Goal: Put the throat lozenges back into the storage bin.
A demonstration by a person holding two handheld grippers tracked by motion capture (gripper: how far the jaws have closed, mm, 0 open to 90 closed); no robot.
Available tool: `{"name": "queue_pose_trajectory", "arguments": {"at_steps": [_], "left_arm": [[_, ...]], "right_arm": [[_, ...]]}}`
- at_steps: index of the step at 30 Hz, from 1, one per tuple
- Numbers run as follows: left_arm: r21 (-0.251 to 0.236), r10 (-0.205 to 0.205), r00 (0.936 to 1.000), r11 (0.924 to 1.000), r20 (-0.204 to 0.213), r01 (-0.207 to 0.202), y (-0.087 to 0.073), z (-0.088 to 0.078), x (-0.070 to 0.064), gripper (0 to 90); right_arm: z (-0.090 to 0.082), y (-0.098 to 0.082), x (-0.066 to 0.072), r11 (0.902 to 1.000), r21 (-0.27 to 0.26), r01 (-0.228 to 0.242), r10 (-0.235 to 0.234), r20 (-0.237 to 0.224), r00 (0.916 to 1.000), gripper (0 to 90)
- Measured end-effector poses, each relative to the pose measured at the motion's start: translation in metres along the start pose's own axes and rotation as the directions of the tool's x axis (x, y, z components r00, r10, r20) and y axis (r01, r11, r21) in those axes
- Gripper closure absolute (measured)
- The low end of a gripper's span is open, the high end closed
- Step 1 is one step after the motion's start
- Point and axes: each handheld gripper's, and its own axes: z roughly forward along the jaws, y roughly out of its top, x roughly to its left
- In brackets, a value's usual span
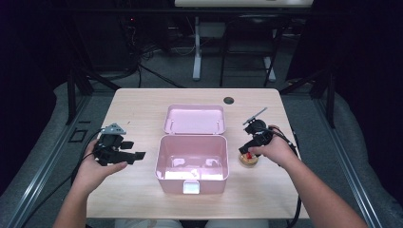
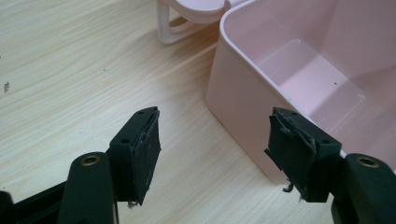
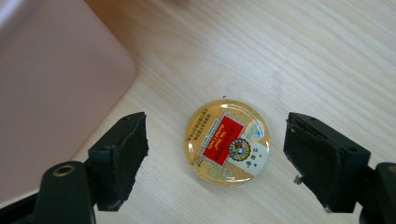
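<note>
The round gold tin point(image 3: 227, 142) lies flat, centred between the right gripper point(image 3: 215, 158)'s wide-open fingers point(image 3: 122, 154), the nearer hand.

We see a pale wooden table point(image 1: 138, 107) with a small dark round hole point(image 1: 229, 100) near its far edge, at 1 o'clock. Beyond it at 12 o'clock stands a white desk leg point(image 1: 196, 52); black cables point(image 1: 154, 73) trail over the grey floor point(image 1: 306, 111) at 11 o'clock.

tin point(image 3: 227, 142): gold, red label | box point(image 1: 192, 164): pale pink | table point(image 1: 138, 104): light wood grain | gripper point(image 3: 215, 161): black
</note>
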Motion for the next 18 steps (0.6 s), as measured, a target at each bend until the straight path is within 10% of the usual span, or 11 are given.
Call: {"name": "queue_pose_trajectory", "arguments": {"at_steps": [18], "left_arm": [[-0.005, -0.007, 1.0000, 1.0000, -0.002, 0.007, -0.001, -0.001, 0.002, 34.0]], "right_arm": [[0.030, 0.004, -0.007, 0.9932, 0.115, -0.021, 0.021, -0.001, 0.9998, 21.2]]}}
